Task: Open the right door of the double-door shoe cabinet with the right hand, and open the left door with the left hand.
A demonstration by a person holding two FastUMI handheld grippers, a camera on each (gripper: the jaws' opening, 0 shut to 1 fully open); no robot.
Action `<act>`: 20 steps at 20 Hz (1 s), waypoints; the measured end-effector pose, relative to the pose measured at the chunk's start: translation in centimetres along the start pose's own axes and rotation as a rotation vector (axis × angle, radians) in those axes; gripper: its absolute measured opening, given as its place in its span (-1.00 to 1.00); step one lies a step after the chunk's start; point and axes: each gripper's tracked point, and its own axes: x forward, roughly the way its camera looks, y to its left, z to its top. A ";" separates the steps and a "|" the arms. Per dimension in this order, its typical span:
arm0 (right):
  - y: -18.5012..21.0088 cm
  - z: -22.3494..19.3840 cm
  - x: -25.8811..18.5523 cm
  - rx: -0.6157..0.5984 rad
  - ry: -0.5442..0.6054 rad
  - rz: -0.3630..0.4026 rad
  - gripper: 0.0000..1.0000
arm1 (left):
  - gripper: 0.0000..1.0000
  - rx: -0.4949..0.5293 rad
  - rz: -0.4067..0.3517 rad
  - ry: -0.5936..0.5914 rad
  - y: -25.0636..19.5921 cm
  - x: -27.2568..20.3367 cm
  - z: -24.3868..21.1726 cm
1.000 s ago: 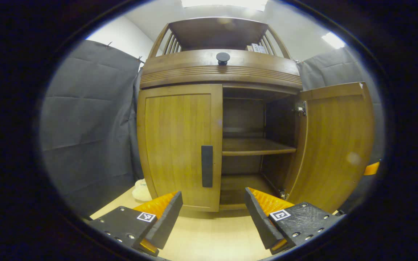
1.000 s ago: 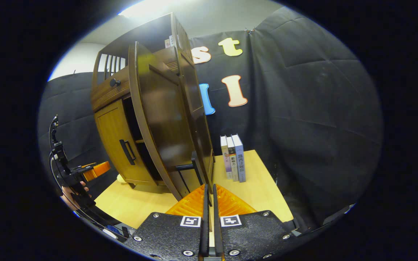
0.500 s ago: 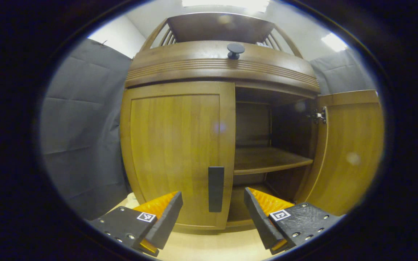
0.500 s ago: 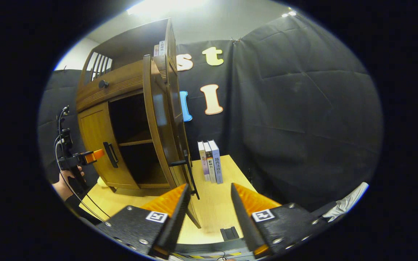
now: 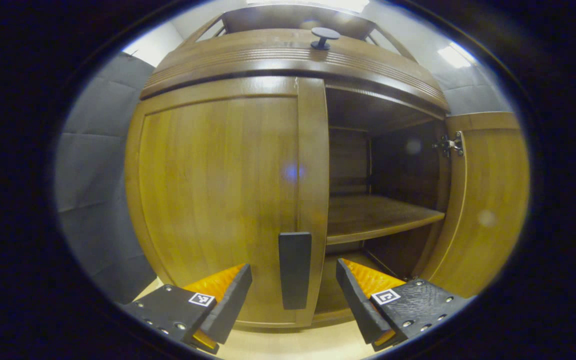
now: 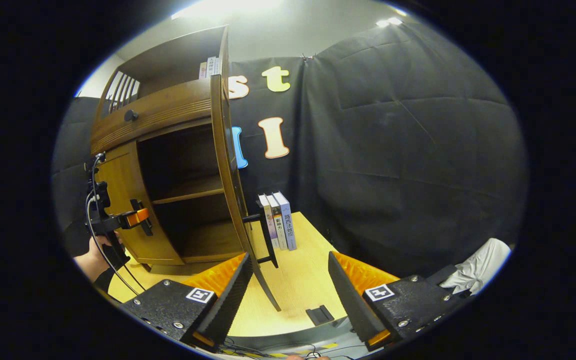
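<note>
Left gripper, wide open and empty, straddles the handle at 6 o'clock on the closed left door, so closing off-centre risks slipping off; right gripper is open and empty beside the swung-open right door.

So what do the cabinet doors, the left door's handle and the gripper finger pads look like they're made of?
Left door and right door: probably wood or veneer, with visible grain and a satin sheen. Handle: a matte black bar, metal or plastic, hard to tell. Left gripper finger pads: orange and ribbed, likely rubber or soft plastic.
</note>
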 end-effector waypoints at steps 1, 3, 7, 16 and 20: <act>0.4 -0.3 -0.1 0.006 0.009 0.001 0.88 | 1.00 -0.005 -0.008 0.003 0.0 0.5 -0.3; 0.9 -0.5 -0.2 0.014 0.018 0.001 0.88 | 0.66 -0.022 0.005 0.005 0.0 1.1 -0.7; 2.0 -0.9 -0.3 -0.006 0.030 0.006 0.88 | 0.49 -0.033 -0.036 0.009 0.2 1.7 -1.4; 6.9 -2.5 0.3 -0.001 0.077 0.113 0.89 | -0.71 -0.039 -0.057 -0.009 -0.1 1.4 -0.9; 8.8 -3.3 0.6 0.010 0.089 0.157 0.89 | -0.44 -0.029 -0.060 -0.014 -0.1 1.2 -1.1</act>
